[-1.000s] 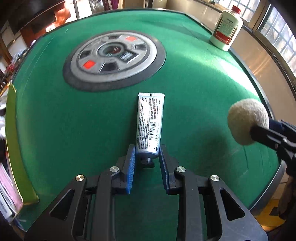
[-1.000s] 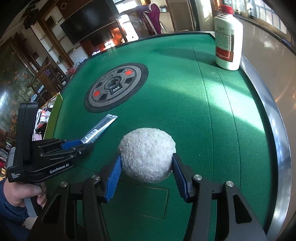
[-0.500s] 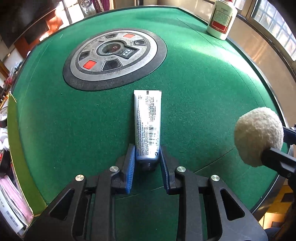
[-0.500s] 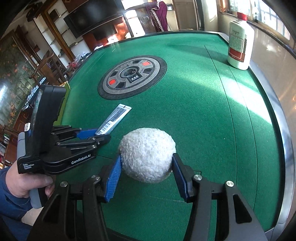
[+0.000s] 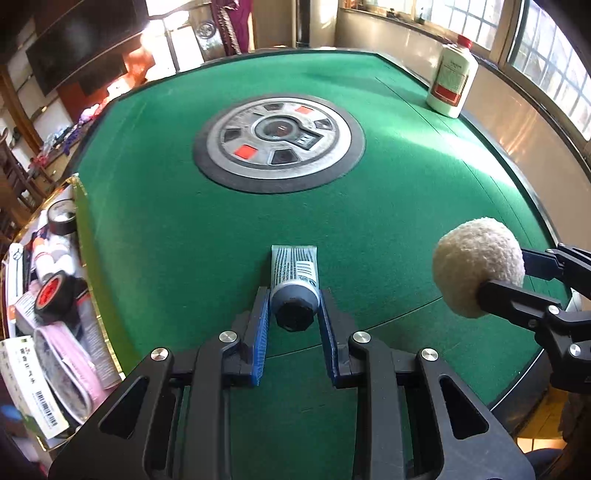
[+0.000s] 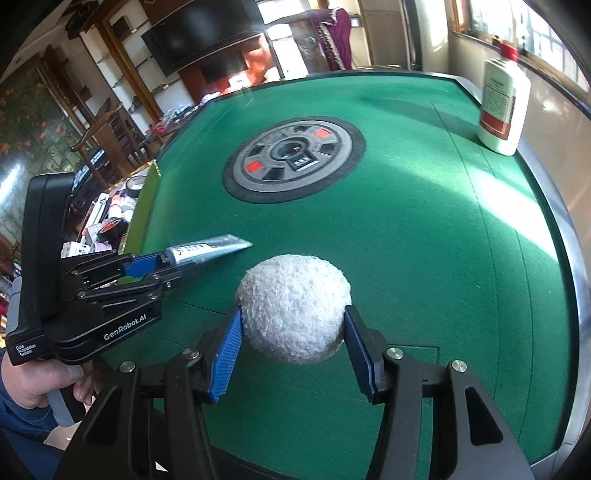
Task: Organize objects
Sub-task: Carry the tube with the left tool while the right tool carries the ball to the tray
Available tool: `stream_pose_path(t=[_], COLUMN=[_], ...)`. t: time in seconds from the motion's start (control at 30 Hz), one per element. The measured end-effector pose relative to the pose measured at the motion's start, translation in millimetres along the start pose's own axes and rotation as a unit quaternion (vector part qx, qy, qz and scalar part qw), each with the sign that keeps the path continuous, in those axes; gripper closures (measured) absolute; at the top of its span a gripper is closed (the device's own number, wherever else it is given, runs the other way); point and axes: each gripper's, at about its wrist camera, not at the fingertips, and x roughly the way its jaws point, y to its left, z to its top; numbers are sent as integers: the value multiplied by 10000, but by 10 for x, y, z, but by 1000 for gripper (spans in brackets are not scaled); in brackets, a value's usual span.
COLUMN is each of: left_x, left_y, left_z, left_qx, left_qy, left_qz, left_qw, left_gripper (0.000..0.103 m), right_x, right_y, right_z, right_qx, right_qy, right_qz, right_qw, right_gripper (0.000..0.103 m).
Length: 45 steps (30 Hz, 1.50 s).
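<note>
The left gripper (image 5: 293,314) is clamped on the capped end of a tube (image 5: 294,271) whose long axis runs straight ahead over the green table (image 5: 388,206), while beside it the right gripper (image 6: 293,334) squeezes a fuzzy ball (image 6: 293,306).

Green felt bench (image 5: 388,192) with round centre panel (image 5: 279,142) | gridded windows (image 5: 546,55) at right, sunlit | dark TV (image 6: 201,33) on far wall | wooden chairs (image 6: 107,129) at left

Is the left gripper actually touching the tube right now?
Touching. In the left wrist view, the left gripper has both blue pads pressed against the tube near its cap.
</note>
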Motion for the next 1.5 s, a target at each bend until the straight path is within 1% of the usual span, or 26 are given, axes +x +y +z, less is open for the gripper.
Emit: stream_pose_path(t=[0.3, 0.33, 0.37, 0.4, 0.57, 0.63, 0.77, 0.8, 0.83, 0.87, 0.9, 0.97, 1.0, 1.03, 1.2, 1.23, 1.3, 1.37, 1.4, 1.43, 1.5], left_x=[-295, -326, -355, -381, -540, -546, -471, -438, -398, -355, -316, -217, -148, -68, 320, 391, 486, 543, 533, 537, 537], left_y=[340, 375, 405, 434, 553, 614, 809, 822, 823, 821, 810, 743, 701, 661, 564, 554, 539, 522, 516, 494, 472], left_z=[-101, -109, -114, -119, -135, -145, -199, -204, -205, -203, -199, -156, -125, -97, -4, -2, -14, -35, -36, -39, -47], left_qx=[-331, -367, -393, -409, -501, -551, -943, -917, -889, -889, -891, -794, -718, -640, -469, -436, -379, -321, -339, -279, -240], left_qy=[-258, -292, -317, -332, -485, -464, -242, -197, -162, -134, -96, 47, 126, 191, 635, 727, 764, 790, 675, 629, 547], left_qz=[107, 122, 123, 126, 164, 151, -135, -142, -152, -194, -265, -347, -305, -184, 99, 107, 117, 155, 117, 216, 277], left_qw=[9991, 9988, 9986, 9985, 9974, 9973, 9952, 9955, 9958, 9958, 9956, 9962, 9969, 9976, 9968, 9963, 9963, 9962, 9971, 9974, 9978], left_gripper=[79, 80, 85, 92, 92, 92, 92, 90, 81, 75, 65, 59, 54, 54, 54, 54, 54, 70, 76, 76, 76], right_x=[78, 82, 83, 85, 108, 119, 145, 155, 159, 166, 166, 167, 164, 165, 117, 105, 86, 78, 73, 69, 71], right_y=[425, 476, 514, 560, 737, 794, 855, 862, 865, 864, 860, 832, 816, 792, 650, 625, 567, 506, 482, 450, 420], right_z=[128, 139, 145, 153, 209, 228, 266, 272, 275, 274, 273, 267, 262, 257, 242, 242, 236, 227, 226, 225, 225], right_qx=[-385, -429, -463, -506, -682, -722, -734, -741, -750, -749, -741, -730, -723, -693, -572, -552, -509, -445, -429, -396, -362], right_qy=[-16, -23, -29, -29, -40, -49, -50, -52, -56, -44, -33, -30, -24, -13, -47, -59, -90, -90, -91, -94, -95], right_qz=[166, 185, 196, 214, 279, 295, 306, 307, 311, 319, 323, 317, 309, 298, 265, 260, 223, 201, 187, 176, 169], right_qw=[9991, 9989, 9987, 9985, 9973, 9969, 9968, 9968, 9967, 9967, 9967, 9968, 9969, 9971, 9980, 9981, 9984, 9988, 9989, 9990, 9992], right_gripper=[49, 49, 49, 49, 49, 49, 49, 49, 49, 49, 49, 49, 49, 49, 49, 49, 49, 49, 49, 49, 49])
